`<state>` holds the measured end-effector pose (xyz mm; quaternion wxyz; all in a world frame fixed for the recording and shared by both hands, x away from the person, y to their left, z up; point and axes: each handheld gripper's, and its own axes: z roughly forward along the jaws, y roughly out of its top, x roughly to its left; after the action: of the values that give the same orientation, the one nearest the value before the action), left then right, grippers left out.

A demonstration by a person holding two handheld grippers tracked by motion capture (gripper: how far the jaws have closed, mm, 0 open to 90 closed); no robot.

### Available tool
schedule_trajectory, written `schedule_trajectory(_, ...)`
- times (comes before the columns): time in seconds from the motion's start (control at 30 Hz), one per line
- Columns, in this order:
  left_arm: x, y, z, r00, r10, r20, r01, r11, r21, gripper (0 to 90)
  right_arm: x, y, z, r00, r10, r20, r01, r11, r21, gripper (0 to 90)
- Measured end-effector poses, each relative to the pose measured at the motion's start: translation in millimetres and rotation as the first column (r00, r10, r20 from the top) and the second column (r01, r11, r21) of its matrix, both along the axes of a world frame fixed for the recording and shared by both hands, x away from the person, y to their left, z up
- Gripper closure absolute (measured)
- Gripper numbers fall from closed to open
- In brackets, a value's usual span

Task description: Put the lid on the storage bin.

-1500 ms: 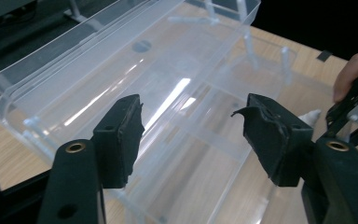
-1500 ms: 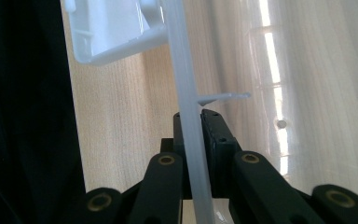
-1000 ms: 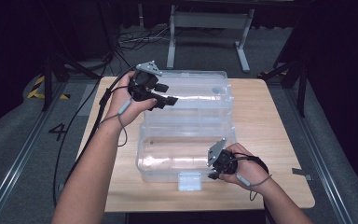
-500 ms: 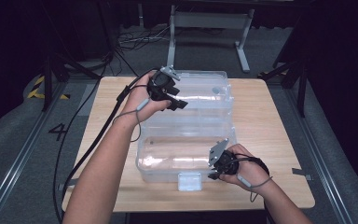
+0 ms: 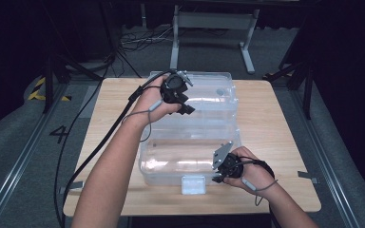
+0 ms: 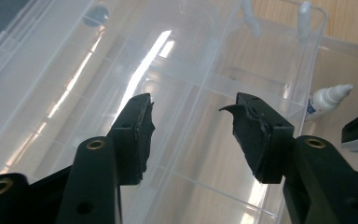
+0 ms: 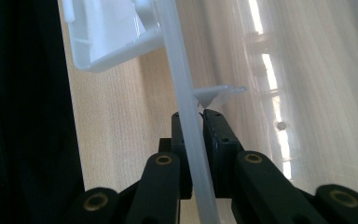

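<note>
My right claw (image 5: 221, 171) pinches the near rim of the clear storage box (image 5: 190, 142) at my 5 o'clock, while my spread left claw (image 5: 183, 102) hovers over its far lid (image 5: 209, 97) toward 12.

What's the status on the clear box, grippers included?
Right gripper shut on lid rim near the white latch. Left gripper open above clear box, holding nothing. Small white bottle inside; nothing blocking.
</note>
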<state>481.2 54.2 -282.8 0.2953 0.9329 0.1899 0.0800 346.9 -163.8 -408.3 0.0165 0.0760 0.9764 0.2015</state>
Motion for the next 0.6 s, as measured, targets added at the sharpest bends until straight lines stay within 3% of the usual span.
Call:
schedule_trajectory(0.17, 1.5, -6.0, -6.5, 0.9988, -0.015, -0.047, 0.015, 0.9999, 0.006, 54.7, 0.3, -0.3, 0.1, 1.0, -0.001, -0.001, 0.001, 1.0, 0.001, 84.0)
schedule_trajectory(0.23, 1.1, -7.0, -6.7, 0.9979, -0.018, -0.063, 0.017, 0.9998, -0.013, 53.3, 0.4, -0.4, 0.0, 1.0, -0.001, -0.003, 0.001, 1.0, 0.001, 84.0)
schedule_trajectory(0.4, 0.2, -5.9, -6.1, 0.9991, -0.003, -0.041, 0.003, 1.0, -0.001, 62.2, 0.4, -0.3, 0.0, 1.0, 0.0, -0.004, 0.0, 1.0, 0.001, 84.0)
schedule_trajectory(0.5, -2.0, -7.2, -6.9, 0.9998, 0.017, -0.01, -0.017, 0.9999, 0.001, 71.6, 0.7, -0.3, 0.1, 1.0, 0.002, -0.006, -0.002, 1.0, -0.001, 84.0)
schedule_trajectory(0.6, -3.0, -7.3, -6.2, 0.9996, 0.028, -0.006, -0.028, 0.9996, 0.007, 78.8, 0.8, -0.3, 0.1, 1.0, 0.002, -0.007, -0.002, 1.0, -0.001, 84.0)
